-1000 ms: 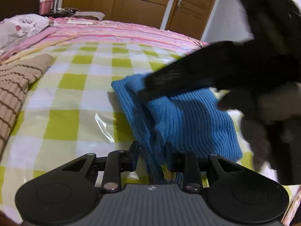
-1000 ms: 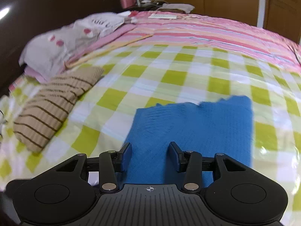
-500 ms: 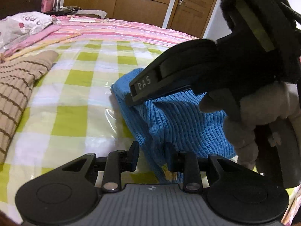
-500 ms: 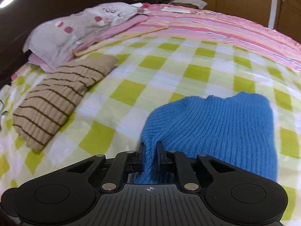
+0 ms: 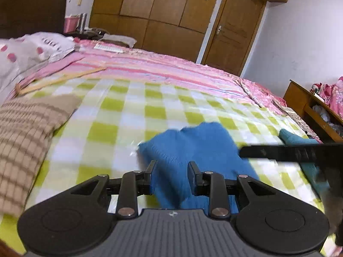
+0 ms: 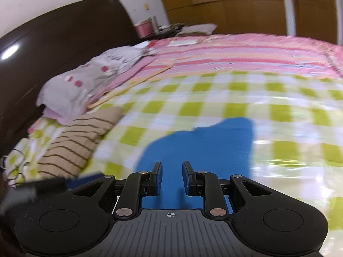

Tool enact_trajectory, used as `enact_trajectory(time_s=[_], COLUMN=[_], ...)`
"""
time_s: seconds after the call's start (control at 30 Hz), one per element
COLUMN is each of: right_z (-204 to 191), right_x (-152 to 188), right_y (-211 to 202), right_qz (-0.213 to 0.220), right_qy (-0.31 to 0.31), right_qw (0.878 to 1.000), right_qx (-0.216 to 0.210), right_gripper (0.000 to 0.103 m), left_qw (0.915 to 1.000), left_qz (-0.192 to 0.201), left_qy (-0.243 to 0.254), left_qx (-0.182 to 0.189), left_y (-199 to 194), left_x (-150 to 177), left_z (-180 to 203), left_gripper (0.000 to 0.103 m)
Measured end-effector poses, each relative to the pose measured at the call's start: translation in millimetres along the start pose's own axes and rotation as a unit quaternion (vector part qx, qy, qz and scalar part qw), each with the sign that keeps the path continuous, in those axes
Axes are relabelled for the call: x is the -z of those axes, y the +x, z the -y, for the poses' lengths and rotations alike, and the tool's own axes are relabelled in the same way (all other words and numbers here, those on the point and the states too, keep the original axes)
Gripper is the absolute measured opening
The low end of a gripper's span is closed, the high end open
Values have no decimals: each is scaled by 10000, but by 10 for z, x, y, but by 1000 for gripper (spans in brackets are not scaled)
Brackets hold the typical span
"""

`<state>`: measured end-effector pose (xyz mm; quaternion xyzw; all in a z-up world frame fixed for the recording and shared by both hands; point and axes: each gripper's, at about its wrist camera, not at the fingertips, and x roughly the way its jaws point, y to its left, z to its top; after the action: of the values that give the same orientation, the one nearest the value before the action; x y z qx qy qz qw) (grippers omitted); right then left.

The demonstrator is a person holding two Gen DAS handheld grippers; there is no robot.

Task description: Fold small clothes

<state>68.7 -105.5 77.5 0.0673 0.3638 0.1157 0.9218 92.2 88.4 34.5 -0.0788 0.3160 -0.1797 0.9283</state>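
Now, line by line:

Left tool (image 5: pixel 171 169): its two fingers are spread apart at the bottom middle of the left view. Blue cloth shows in the gap between them, but they are not squeezing it.

Right tool (image 6: pixel 171 171): its two fingers are spread apart too, at the bottom middle of the right view. Blue cloth lies under the gap. I cannot tell if the fingers touch it.

Blue sweater (image 5: pixel 197 145): it lies on the bed, in the lower middle of both views, just ahead of each tool. In the left view it looks bunched up, with a fold running down toward the fingers. In the right view (image 6: pixel 203 141) it is blurry and looks flatter.

Bed cover (image 5: pixel 120 115): green and white squares, under the sweater. It is blurry in the right view.

Pink striped blanket (image 5: pixel 163 68): across the far part of the bed, in the upper middle.

Brown striped cloth (image 5: pixel 25 132): folded, at the left side of the left view, well apart from the sweater.

Pillow (image 6: pixel 85 81): grey with pink spots, at the left of the right view, by the dark headboard (image 6: pixel 64 36).

Wooden door (image 5: pixel 233 27): upper right of the left view.
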Motion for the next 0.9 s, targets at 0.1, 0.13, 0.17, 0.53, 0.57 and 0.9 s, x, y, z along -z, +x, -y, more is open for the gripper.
enact_trajectory(time_s=[0.1, 0.13, 0.17, 0.53, 0.57, 0.9], right_z=[124, 159, 188, 215, 197, 184], right_x=[107, 143, 180, 409, 400, 530], right_y=[-49, -40, -25, 243, 209, -95], right_qz=[-6, -56, -104, -359, -321, -111], right_qy=[25, 68, 91, 100, 75, 196], right_qw=[9997, 9996, 9995, 9986, 9987, 9990], right_qx=[223, 256, 287, 379, 393, 396], right_gripper=[22, 22, 22, 22, 22, 22], left_qw=[9997, 9994, 9992, 9934, 9927, 9925], left_qz=[23, -15, -66, -630, -621, -497], left_qy=[232, 310, 335, 48, 132, 325], left_qx=[-35, -130, -201, -961, -1022, -1067], left_y=[188, 282, 337, 555, 540, 248], left_x=[-88, -97, -91, 156, 168, 138], left_z=[143, 184, 187, -85, -52, 157], left_gripper=[35, 35, 35, 42, 42, 41])
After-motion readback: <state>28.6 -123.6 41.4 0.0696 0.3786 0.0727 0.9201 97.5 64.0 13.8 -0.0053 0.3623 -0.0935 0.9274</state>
